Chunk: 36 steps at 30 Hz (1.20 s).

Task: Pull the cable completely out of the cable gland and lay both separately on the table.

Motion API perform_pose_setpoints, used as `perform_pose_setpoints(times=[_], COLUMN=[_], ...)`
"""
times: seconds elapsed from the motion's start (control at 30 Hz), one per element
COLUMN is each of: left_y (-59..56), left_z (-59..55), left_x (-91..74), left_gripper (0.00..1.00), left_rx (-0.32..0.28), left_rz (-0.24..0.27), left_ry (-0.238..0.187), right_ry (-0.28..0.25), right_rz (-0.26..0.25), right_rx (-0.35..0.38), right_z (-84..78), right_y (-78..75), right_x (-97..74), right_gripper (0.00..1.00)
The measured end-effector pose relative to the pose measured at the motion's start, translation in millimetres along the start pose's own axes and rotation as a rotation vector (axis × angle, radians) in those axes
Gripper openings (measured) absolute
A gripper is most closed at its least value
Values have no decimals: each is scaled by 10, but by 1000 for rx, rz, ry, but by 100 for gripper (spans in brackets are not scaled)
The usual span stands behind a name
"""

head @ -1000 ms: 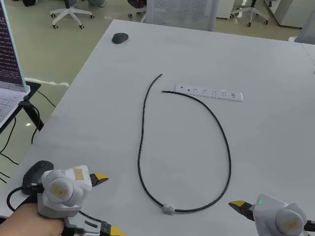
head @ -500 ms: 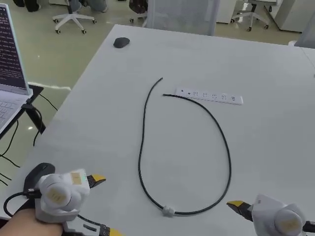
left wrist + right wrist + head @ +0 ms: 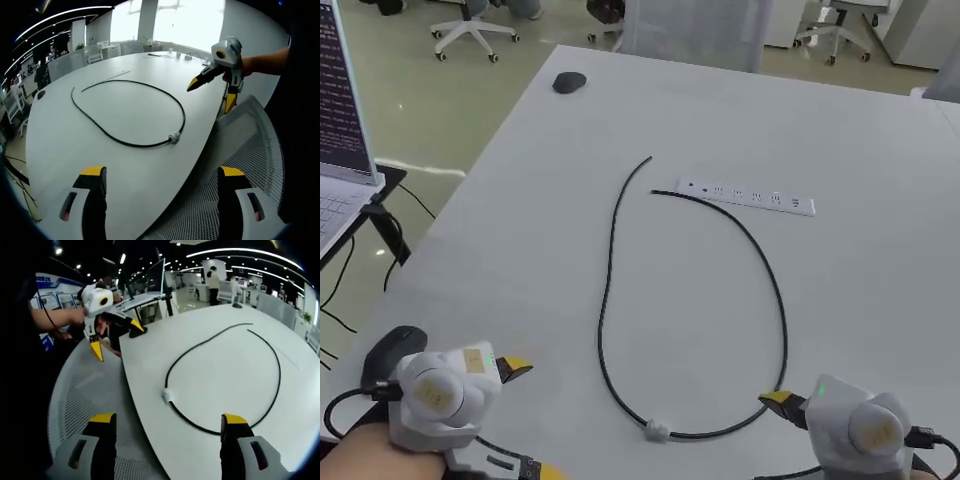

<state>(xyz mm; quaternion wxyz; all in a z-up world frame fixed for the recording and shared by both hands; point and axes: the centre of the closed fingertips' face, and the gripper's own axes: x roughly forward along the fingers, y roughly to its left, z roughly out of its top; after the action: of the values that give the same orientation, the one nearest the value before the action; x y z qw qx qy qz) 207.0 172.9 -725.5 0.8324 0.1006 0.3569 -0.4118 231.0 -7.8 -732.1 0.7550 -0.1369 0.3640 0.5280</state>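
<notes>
White table [image 3: 860, 130] carrying a black cable [image 3: 604, 300] laid in one open loop. The loop's long axis runs from the near edge away to the far side. Both free ends lie at the far side: one points away and slightly right, and the other lies just beside the left end of a white power strip [image 3: 745, 196].

The pale cable gland [image 3: 657, 431] is threaded on the cable at the near bottom of the loop, close to the table's near edge. Its bore follows the cable there, running roughly across the table from left to right. It rests on the tabletop between the two grippers and touches neither.

The left gripper [image 3: 161, 171] is held low at the near left edge of the table. Its yellow-tipped jaws are spread wide with nothing between them, and they aim across the table toward the loop. The right gripper [image 3: 167, 419] is at the near right. Its jaws are likewise wide apart and grip nothing, and in its own view the gland lies ahead between them. In the head view one of its yellow tips sits near the loop's lower right curve, apart from the cable.

A dark mouse [image 3: 569, 82] sits near the far left corner of the table. A laptop [image 3: 338, 120] stands off the table to the left.
</notes>
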Motion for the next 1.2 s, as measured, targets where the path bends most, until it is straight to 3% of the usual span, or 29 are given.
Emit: perform_pose_setpoints(times=[0.13,0.27,0.43,0.87,1.13,1.2], left_y=[32,42,24,4,-12,-11], left_z=[8,-30,-16,-36,-54,-55], left_x=[-1,11,9,72,68,65], left_gripper=[93,95,93,91,90,89], left_rx=[-21,-31,-15,-7,5,5], left_rz=[1,-6,-17,-33,-37,-38], left_ry=[-14,-2,-15,-7,4,3], right_ry=[10,35,61,158,257,250], right_rz=[7,10,14,30,44,43], right_rx=[-16,-43,-71,-128,-227,-235], right_z=[86,120,153,53,-108,-88], right_y=[26,39,32,2,9,21], right_x=[120,233,378,632,800,827], right_gripper=[81,76,71,59,46,38])
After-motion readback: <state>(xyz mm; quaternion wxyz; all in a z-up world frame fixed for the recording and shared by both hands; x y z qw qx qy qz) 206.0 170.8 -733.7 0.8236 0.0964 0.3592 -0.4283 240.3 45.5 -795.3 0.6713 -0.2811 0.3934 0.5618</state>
